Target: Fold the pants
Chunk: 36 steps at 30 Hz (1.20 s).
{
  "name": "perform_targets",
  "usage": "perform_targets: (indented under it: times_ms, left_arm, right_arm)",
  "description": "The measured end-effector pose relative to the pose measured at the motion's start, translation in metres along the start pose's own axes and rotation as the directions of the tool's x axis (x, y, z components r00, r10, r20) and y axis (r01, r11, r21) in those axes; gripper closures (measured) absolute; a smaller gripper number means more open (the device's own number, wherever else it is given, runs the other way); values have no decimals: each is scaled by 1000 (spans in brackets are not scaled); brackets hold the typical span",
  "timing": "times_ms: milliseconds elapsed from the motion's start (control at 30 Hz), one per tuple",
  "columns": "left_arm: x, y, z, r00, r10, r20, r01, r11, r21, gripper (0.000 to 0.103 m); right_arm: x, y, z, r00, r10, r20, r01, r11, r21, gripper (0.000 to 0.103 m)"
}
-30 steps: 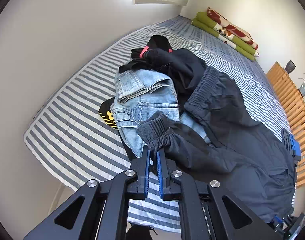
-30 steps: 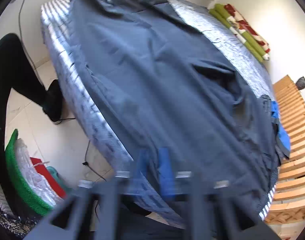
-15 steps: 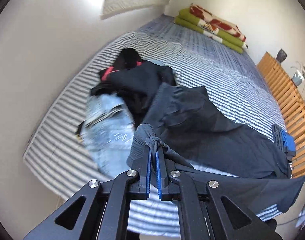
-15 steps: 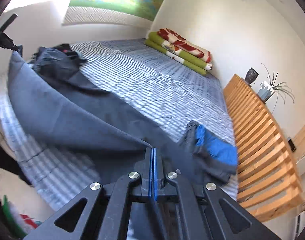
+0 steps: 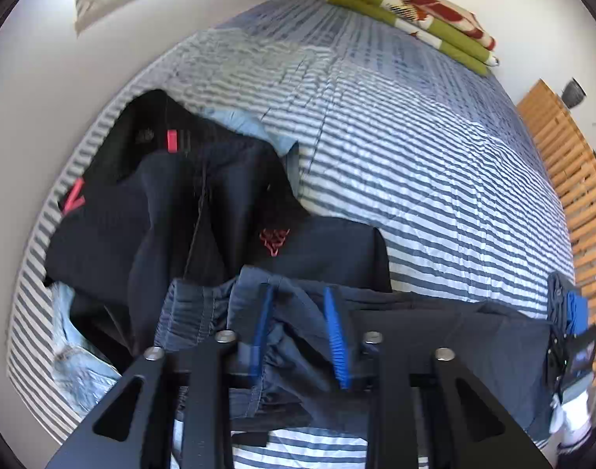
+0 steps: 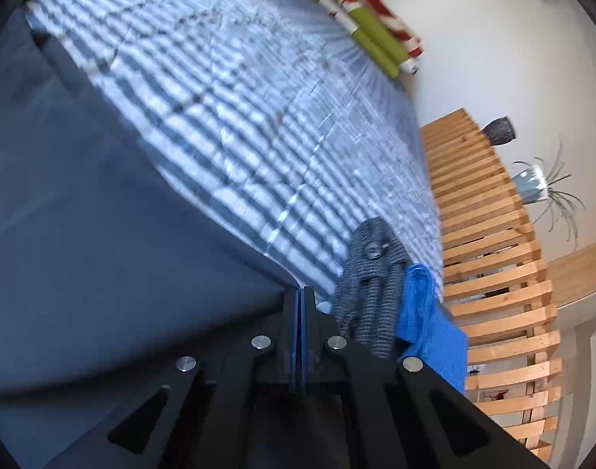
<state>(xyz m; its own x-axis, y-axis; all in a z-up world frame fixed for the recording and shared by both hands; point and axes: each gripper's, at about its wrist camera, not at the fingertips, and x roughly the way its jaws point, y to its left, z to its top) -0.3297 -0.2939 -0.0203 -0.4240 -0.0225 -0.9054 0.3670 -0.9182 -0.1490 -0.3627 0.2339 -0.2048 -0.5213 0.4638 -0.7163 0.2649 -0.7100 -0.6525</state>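
dark pants (image 5: 446, 324): your left gripper (image 5: 298, 332) jaws opening, waistband loose between; right gripper (image 6: 301, 312) pinching hem, keeping fabric stretched over bed (image 5: 395, 136).

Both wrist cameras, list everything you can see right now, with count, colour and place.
Dark navy pants: one, navy, stretched across the near end of the bed between the two grippers.
Clothes pile: one heap, black with pink marks plus light blue denim, left side of the bed.
Bed cover: one, blue and white striped.
Folded blanket: one, green with red and white print, far end of the bed.
Folded clothes: two, grey-checked and bright blue, right edge of the bed.
Slatted frame: one, wooden, right of the bed.
Vase: one, dark, by the wall.
Potted plant: one.
Left gripper: jaws opening, waistband between them.
Right gripper: jaws shut on the pants.
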Motion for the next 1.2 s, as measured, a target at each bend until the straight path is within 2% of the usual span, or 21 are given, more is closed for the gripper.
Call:
perform_targets:
  times_ms: [67, 167, 233, 267, 367, 400, 467, 500, 533, 567, 633, 700, 767, 800, 833, 933, 1000, 1067, 1100, 1200]
  left_arm:
    - [-16, 4, -5, 999, 6, 31, -7, 1000, 28, 66]
    - [-45, 24, -30, 994, 37, 107, -42, 998, 45, 66]
    - [-56, 47, -55, 993, 14, 120, -17, 1000, 23, 67]
    - [-55, 54, -67, 994, -6, 108, 3, 1000, 29, 66]
    - [-39, 63, -98, 996, -51, 78, 48, 998, 45, 66]
    - [-32, 64, -104, 995, -74, 71, 72, 997, 39, 66]
    - [-20, 65, -108, 991, -113, 69, 112, 994, 10, 66]
    - [-14, 65, -108, 990, -125, 68, 125, 992, -3, 66]
    - [-11, 65, -108, 990, -117, 75, 118, 993, -1, 66]
    - [-7, 63, -108, 992, -97, 82, 97, 995, 6, 66]
    - [-1, 63, -109, 993, -74, 88, 73, 997, 18, 66]
    - [6, 64, -108, 993, -88, 81, 87, 996, 10, 66]
    - [13, 70, -108, 991, -107, 78, 108, 994, -14, 68]
    - [16, 72, -107, 991, -112, 79, 114, 993, -25, 75]
    - [18, 75, -108, 990, -113, 80, 117, 993, -36, 77]
    - [14, 79, -111, 988, -121, 97, 124, 992, -33, 80]
    - [9, 82, -116, 988, -109, 111, 112, 994, -19, 81]
    - [3, 82, -121, 988, -94, 126, 96, 995, -8, 84]
    - [-3, 84, -123, 987, -89, 133, 90, 996, 0, 96]
    - [-18, 88, -131, 984, -72, 165, 68, 997, 25, 96]
  right_arm:
    - [-3, -3, -4, 998, 61, -9, -61, 998, 1, 101]
    - [-35, -18, -10, 991, 118, 56, -120, 992, 42, 93]
    - [-66, -30, -11, 981, 157, 115, -167, 982, 86, 88]
    - [-80, -33, -9, 973, 176, 150, -191, 977, 93, 87]
    - [-136, -18, 18, 918, 287, 274, -312, 949, 53, 86]
    - [-155, -9, 32, 890, 330, 315, -356, 934, 28, 84]
    - [-186, 13, 63, 822, 432, 372, -455, 890, -29, 74]
    - [-202, 26, 82, 777, 487, 399, -508, 859, -58, 74]
    - [-217, 40, 103, 730, 539, 420, -558, 825, -91, 73]
    - [-229, 52, 121, 692, 577, 433, -590, 798, -120, 73]
    - [-253, 82, 157, 620, 641, 452, -638, 747, -186, 71]
    - [-273, 115, 192, 554, 708, 438, -682, 687, -248, 68]
    - [-284, 143, 217, 523, 734, 434, -697, 661, -278, 65]
    - [-286, 158, 231, 508, 751, 421, -708, 643, -292, 63]
    - [-287, 171, 242, 503, 763, 406, -715, 631, -299, 62]
    - [-282, 207, 267, 535, 763, 363, -698, 641, -320, 61]
    - [-277, 219, 271, 540, 773, 333, -703, 632, -327, 63]
    - [-275, 221, 271, 537, 784, 311, -713, 619, -329, 93]
    - [-276, 222, 269, 525, 796, 302, -723, 604, -335, 97]
    - [-286, 216, 261, 507, 798, 325, -719, 599, -351, 102]
